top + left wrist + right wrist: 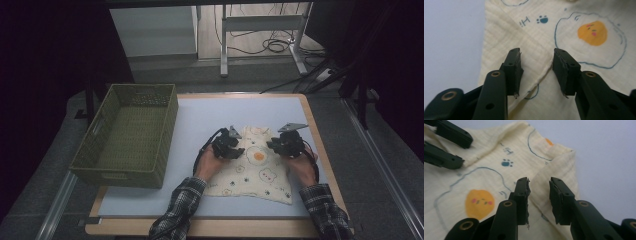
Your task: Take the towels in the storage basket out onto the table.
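A cream cloth (255, 172) printed with fried eggs and paw prints lies partly folded on the pale blue table top. My left gripper (229, 141) hovers over the cloth's left folded edge (534, 47), jaws open, nothing between them. My right gripper (286, 143) hovers over the cloth's right folded flap (556, 167), also open and holding nothing. The left gripper's black jaws (447, 142) appear at the upper left of the right gripper view, over the cloth's far corner.
A green woven basket (107, 172) stands on the table's left side, nothing inside it. Bare table top (210, 112) lies beyond the cloth. Past the table's far edge are a metal desk frame (260, 25) and cables on the floor.
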